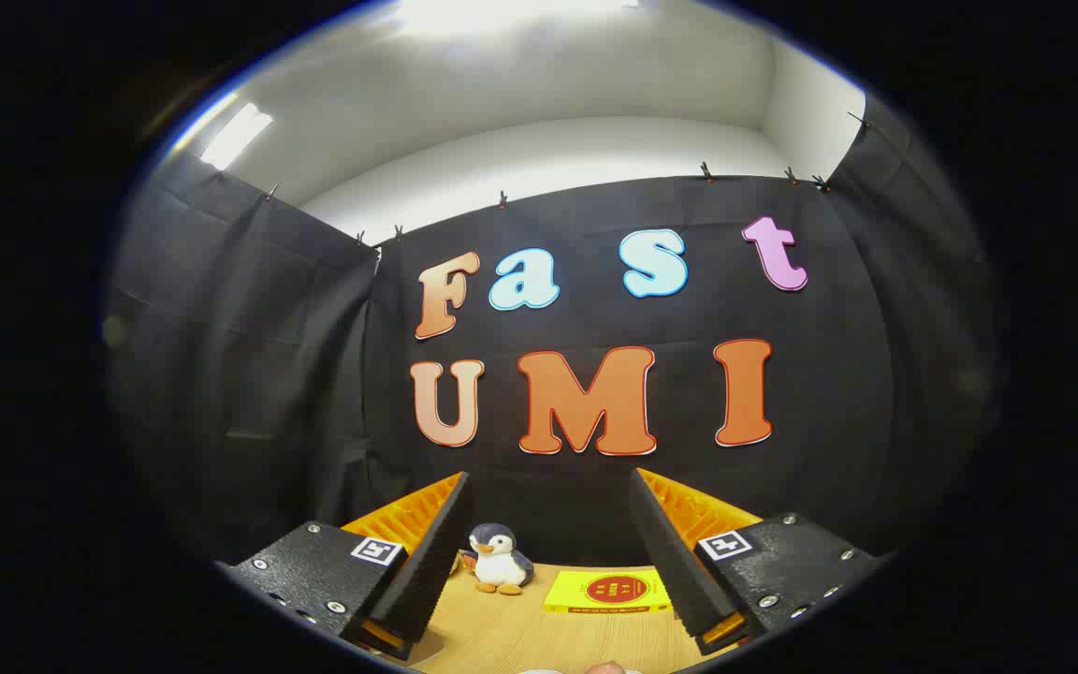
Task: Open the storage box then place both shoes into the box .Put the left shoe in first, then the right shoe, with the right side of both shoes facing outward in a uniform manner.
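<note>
Storage box and shoes: I cannot tell where, none ahead of me. Gripper (553,524) fingers spread wide, holding nothing; beyond them on the wooden table (520,637), a toy penguin (500,560) and a yellow book (607,593). I judge I should tilt down and find the box lid before closing.

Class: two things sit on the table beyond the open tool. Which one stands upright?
The toy penguin, upright beyond the tool; the yellow book beside it lies flat.
</note>
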Tool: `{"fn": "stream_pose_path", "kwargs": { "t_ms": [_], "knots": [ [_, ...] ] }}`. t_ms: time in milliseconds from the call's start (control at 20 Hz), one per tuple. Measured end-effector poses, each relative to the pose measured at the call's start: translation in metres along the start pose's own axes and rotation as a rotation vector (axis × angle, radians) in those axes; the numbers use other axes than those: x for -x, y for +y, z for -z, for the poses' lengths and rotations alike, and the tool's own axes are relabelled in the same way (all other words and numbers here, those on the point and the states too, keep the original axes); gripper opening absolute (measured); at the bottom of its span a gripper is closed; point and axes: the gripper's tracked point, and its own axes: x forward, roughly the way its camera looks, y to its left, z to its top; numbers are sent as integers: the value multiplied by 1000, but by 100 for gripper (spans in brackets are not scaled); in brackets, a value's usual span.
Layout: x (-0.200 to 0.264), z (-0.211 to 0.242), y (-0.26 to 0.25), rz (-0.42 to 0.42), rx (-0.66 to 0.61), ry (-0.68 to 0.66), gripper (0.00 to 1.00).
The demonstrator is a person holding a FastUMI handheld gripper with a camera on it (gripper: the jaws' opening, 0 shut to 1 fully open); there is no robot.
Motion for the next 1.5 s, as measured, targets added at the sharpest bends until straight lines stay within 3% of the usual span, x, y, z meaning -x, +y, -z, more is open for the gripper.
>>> {"fn": "stream_pose_path", "kwargs": {
  "t_ms": [700, 900, 1150, 1500],
  "knots": [
    [5, 2, -8, 18, -9, 25, 99],
    [8, 13, 2, -19, -30, 62, 99],
    [18, 55, 29, -102, -166, 210, 99],
    [44, 151, 71, -189, -376, 565, 97]
  ]
}}
